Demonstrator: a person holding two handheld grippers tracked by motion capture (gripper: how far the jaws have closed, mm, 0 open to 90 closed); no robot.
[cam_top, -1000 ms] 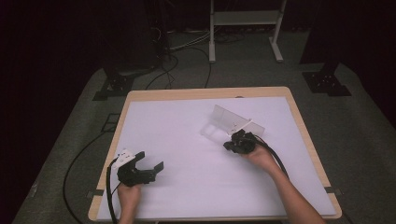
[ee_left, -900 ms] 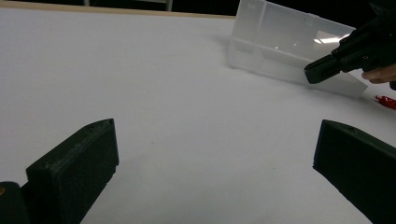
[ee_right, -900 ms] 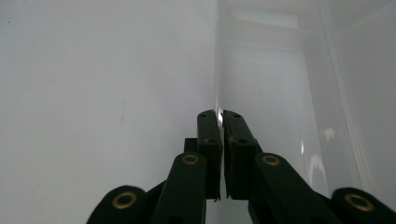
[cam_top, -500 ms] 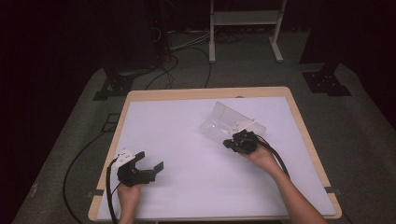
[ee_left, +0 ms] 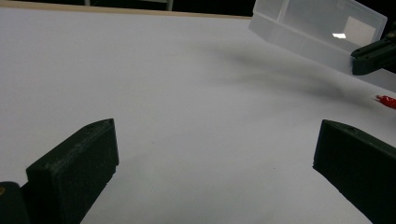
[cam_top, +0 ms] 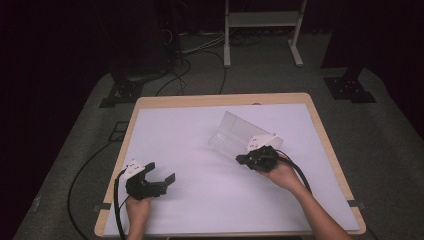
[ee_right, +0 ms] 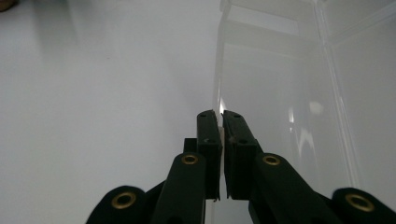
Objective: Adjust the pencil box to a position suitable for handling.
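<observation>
Gripping the clear box [cam_top: 235, 136] by its wall with the right tool [cam_top: 246, 159], tilting it clear of the bench [cam_top: 190, 125] toward one o'clock; left tool [cam_top: 162, 179] idling apart at seven o'clock, setting-down pending.

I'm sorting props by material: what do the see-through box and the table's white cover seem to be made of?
The box, held by one wall in the right tool, looks like thin clear plastic: the white surface shows through it and its walls carry small bright glints. The white cover looks matte, paper or a thin sheet, with soft shadows and no glare; which one is unclear. The table's edge looks like light wood.
</observation>
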